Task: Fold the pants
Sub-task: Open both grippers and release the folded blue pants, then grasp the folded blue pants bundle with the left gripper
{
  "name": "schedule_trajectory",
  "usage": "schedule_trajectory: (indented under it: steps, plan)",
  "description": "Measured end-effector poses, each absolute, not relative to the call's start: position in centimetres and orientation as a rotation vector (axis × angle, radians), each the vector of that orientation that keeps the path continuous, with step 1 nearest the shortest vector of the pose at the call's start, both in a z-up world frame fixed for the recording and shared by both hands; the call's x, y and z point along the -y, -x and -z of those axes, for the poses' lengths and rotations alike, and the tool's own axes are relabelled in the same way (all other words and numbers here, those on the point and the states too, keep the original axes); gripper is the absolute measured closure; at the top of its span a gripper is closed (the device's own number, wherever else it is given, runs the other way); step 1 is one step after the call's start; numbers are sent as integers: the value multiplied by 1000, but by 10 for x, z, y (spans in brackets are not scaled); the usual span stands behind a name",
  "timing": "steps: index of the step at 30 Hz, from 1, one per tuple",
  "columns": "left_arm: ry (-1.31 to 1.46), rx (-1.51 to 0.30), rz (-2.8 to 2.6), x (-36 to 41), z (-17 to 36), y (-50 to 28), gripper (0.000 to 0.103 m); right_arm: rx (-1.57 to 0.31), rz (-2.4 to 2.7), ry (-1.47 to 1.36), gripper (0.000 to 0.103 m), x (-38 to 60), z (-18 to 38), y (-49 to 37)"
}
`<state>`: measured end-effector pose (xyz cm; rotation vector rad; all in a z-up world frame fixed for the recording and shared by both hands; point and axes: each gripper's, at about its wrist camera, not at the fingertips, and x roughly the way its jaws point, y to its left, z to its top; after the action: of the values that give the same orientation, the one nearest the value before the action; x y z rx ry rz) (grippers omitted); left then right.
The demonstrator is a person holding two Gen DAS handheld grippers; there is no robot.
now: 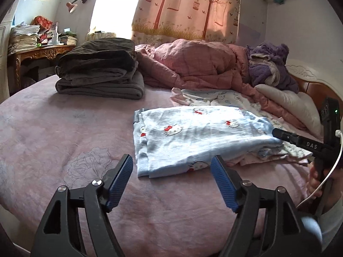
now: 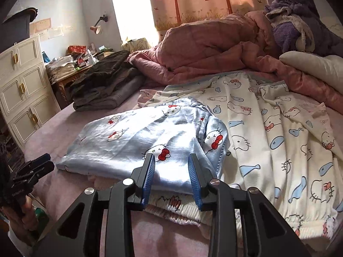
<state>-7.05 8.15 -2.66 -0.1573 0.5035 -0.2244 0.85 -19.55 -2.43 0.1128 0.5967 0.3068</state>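
The light blue cat-print pants [image 1: 188,135] lie folded flat on the pink bed sheet [image 1: 53,128]; they also show in the right wrist view [image 2: 137,141]. My left gripper [image 1: 171,160] is open and empty, just short of the pants' near edge. My right gripper [image 2: 171,157] is open, its jaws standing either side of the pants' near edge without pinching it. Seen from the left wrist view, the right gripper [image 1: 276,131] reaches the pants' right edge. The left gripper [image 2: 42,162] shows at the left in the right wrist view.
White cat-print clothes [image 2: 278,132] lie spread right of and under the pants. A stack of folded dark clothes [image 1: 100,72] sits at the back left. A pink quilt [image 1: 193,64], a purple fleece [image 1: 270,64] and a pillow [image 1: 291,105] lie behind. A cream dresser [image 2: 23,85] stands left.
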Motion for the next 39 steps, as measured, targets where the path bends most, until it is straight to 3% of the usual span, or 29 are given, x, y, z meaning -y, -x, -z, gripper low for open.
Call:
schedule_trajectory:
  steps: [2, 3, 4, 6, 9, 12, 17, 25, 39]
  plan:
    - [165, -463, 238, -78, 18, 80, 10, -575, -332, -134, 70, 197, 13, 3]
    - [158, -450, 229, -76, 14, 84, 7, -563, -344, -149, 65, 198, 6, 8]
    - [151, -449, 224, -73, 11, 87, 6, -551, -357, -165, 47, 198, 0, 13]
    - [155, -469, 260, -66, 6, 90, 2, -521, -379, -195, 29, 196, -15, 21]
    - [234, -564, 382, -62, 5, 82, 0, -485, -411, -209, 28, 190, -38, 29]
    - [429, -735, 481, -68, 18, 59, 0, -474, -399, -272, 17, 189, -51, 35]
    - [669, -909, 468, -75, 48, 31, 1, -448, -405, -412, 17, 191, -46, 43]
    - [833, -837, 336, -80, 57, 6, 1, -510, -292, -396, 16, 181, -10, 25]
    - [827, -710, 425, -66, 41, -18, 5, -520, -258, -445, 16, 201, -2, 16]
